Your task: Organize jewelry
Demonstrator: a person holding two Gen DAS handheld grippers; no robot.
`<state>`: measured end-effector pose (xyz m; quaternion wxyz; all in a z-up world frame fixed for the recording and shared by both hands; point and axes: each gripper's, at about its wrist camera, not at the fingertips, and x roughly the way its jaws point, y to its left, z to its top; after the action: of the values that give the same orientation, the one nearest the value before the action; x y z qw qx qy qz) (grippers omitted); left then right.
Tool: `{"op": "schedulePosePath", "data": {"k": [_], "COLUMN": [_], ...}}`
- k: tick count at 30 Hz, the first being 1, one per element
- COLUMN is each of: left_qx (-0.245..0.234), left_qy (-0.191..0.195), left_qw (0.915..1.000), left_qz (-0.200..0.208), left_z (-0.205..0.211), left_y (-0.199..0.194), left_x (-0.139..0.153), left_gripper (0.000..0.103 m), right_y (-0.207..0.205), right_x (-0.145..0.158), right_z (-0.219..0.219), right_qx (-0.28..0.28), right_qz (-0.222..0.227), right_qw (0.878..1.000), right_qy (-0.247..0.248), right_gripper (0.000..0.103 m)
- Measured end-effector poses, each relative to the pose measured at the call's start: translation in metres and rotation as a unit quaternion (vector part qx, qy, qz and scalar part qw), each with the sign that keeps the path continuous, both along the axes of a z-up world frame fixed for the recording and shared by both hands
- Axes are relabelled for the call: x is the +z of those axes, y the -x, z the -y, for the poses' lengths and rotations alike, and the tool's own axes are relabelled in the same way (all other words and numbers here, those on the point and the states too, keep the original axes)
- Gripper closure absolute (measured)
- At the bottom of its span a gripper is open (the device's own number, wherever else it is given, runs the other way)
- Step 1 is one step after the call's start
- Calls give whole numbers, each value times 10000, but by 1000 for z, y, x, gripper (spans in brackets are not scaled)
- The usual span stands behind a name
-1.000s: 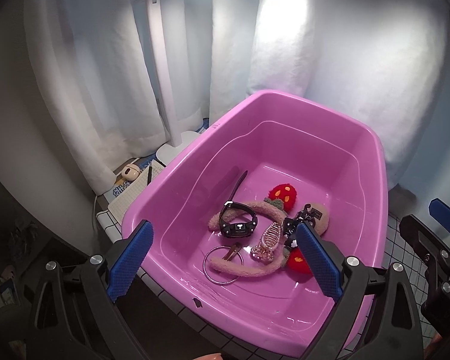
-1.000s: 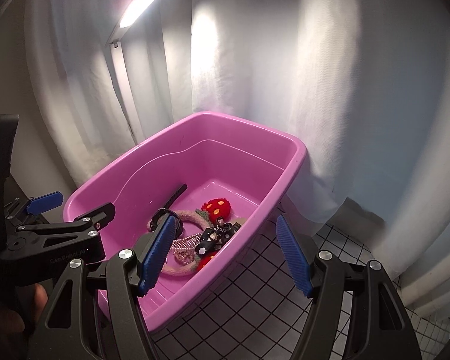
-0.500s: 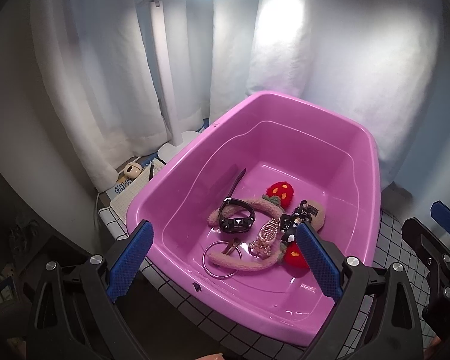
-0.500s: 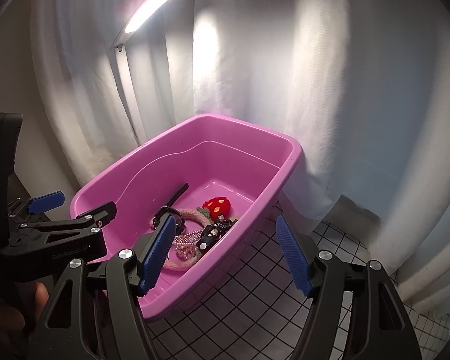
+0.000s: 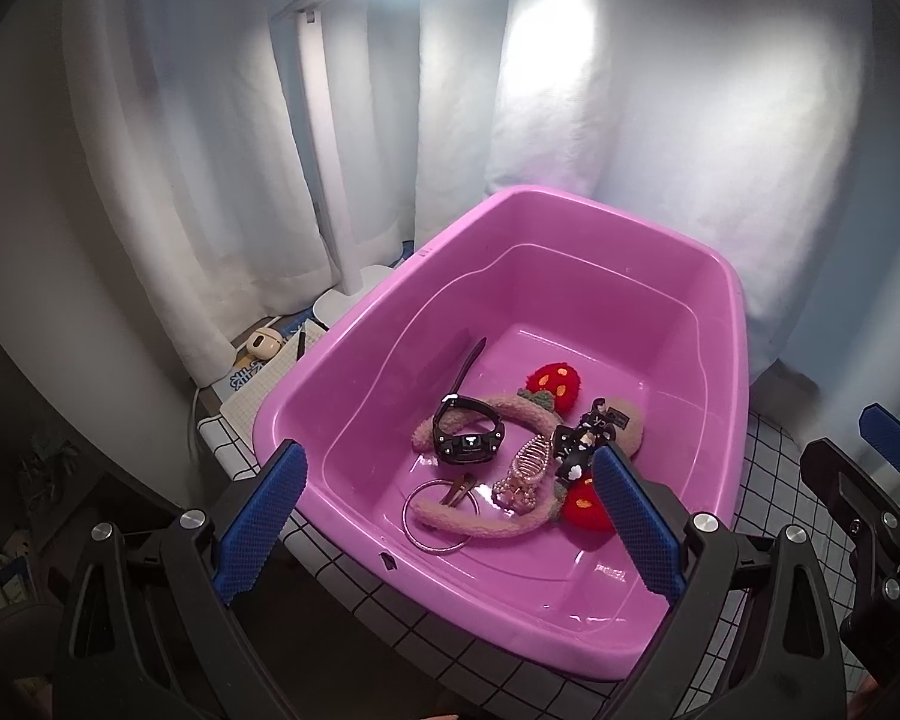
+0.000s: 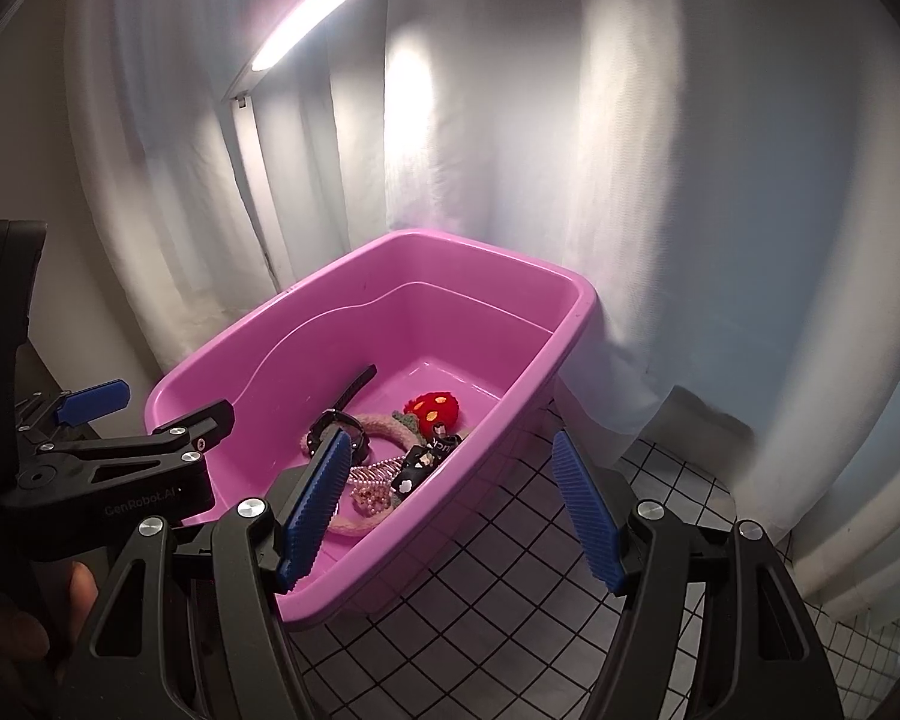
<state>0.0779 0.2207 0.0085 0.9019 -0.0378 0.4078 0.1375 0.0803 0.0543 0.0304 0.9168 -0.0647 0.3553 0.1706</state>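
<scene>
left gripper [image 5: 447, 516] fingers spread wide, holding nothing, above near rim of pink tub [image 5: 732, 324] | right gripper [image 6: 450, 510] fingers likewise spread, empty | black watch [image 5: 468, 435], fuzzy strawberry headband [image 5: 513, 525], silver ring [image 5: 441, 516], pearl claw clip [image 5: 525, 471] lay clustered inside tub on tiled desk [image 6: 510, 588]
</scene>
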Motion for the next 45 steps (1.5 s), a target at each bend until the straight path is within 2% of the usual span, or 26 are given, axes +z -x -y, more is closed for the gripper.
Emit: {"op": "schedulePosePath", "data": {"k": [45], "left_qx": [-8], "left_qy": [8], "left_qw": [10000], "left_qz": [39], "left_z": [1], "left_y": [1], "left_x": [3], "left_gripper": [9], "right_y": [3], "right_x": [4], "right_z": [-1], "right_qx": [48], "right_qz": [31], "right_qw": [10000], "right_qy": [14], "right_gripper": [36]}}
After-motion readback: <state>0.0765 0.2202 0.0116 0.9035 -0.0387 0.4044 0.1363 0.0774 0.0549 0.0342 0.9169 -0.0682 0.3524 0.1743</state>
